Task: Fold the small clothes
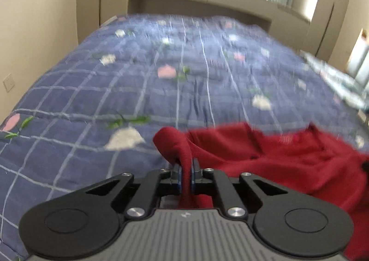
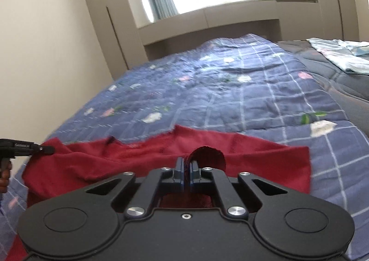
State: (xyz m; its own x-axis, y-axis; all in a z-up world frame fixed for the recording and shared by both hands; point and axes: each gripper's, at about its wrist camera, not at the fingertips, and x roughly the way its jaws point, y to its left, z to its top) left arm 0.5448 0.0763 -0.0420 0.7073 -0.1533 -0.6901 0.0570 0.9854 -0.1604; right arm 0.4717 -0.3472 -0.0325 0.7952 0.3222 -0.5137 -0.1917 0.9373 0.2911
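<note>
A small red garment (image 1: 288, 157) lies on the near part of a bed with a blue checked quilt (image 1: 184, 76). My left gripper (image 1: 186, 168) is shut on a bunched edge of the garment at its left end. My right gripper (image 2: 186, 166) is shut on a fold of the same red garment (image 2: 138, 161) near its right side. The left gripper (image 2: 46, 149) also shows at the far left of the right wrist view, pinching the garment's left corner. The cloth spreads between the two grippers, slightly wrinkled.
The blue quilt (image 2: 230, 99) runs back to a beige headboard (image 2: 207, 30) under a bright window. A light blue folded cloth (image 2: 341, 55) lies on a dark grey mattress (image 2: 346, 85) at the right. A beige wall (image 1: 34, 30) stands left.
</note>
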